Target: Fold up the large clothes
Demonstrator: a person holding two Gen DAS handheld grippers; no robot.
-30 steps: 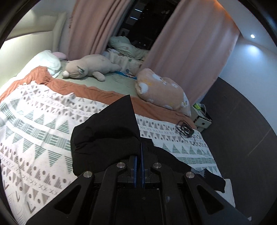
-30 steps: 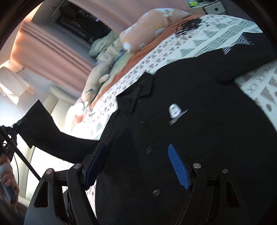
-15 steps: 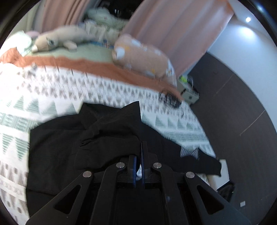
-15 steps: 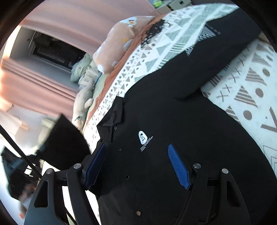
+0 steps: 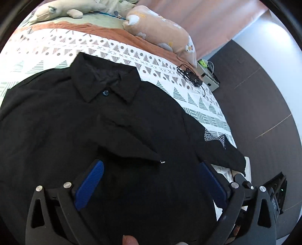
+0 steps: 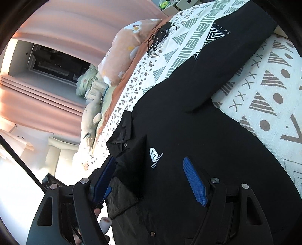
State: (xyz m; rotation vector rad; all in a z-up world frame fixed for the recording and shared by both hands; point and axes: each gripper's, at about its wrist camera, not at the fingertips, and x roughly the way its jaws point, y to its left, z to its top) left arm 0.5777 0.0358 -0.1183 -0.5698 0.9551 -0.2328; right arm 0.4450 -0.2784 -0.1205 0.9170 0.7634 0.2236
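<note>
A large black button shirt (image 5: 56, 132) lies face up on the patterned bedspread (image 5: 117, 49), collar (image 5: 105, 84) toward the pillows. One sleeve (image 5: 130, 139) is folded across the chest, its cuff tip beside the white chest logo (image 6: 153, 154). My left gripper (image 5: 151, 163) hovers just above that cuff with its jaws opening wide, and the pads press on nothing. The other sleeve (image 6: 232, 56) stretches out flat toward the bed's edge. My right gripper (image 6: 149, 159) stands open over the chest, nothing between its blue pads (image 6: 194, 181).
A peach plush pillow (image 5: 160, 30) and a grey plush toy (image 5: 68, 9) lie at the head of the bed. A black cable bundle (image 5: 190, 75) sits near the bed's right edge. Dark floor (image 5: 264, 105) and pink curtains (image 6: 47, 98) border the bed.
The left gripper came down over the shirt with the sleeve, then opened and let it go; the sleeve now lies across the chest. The right gripper rolled and shifted slightly, staying open.
</note>
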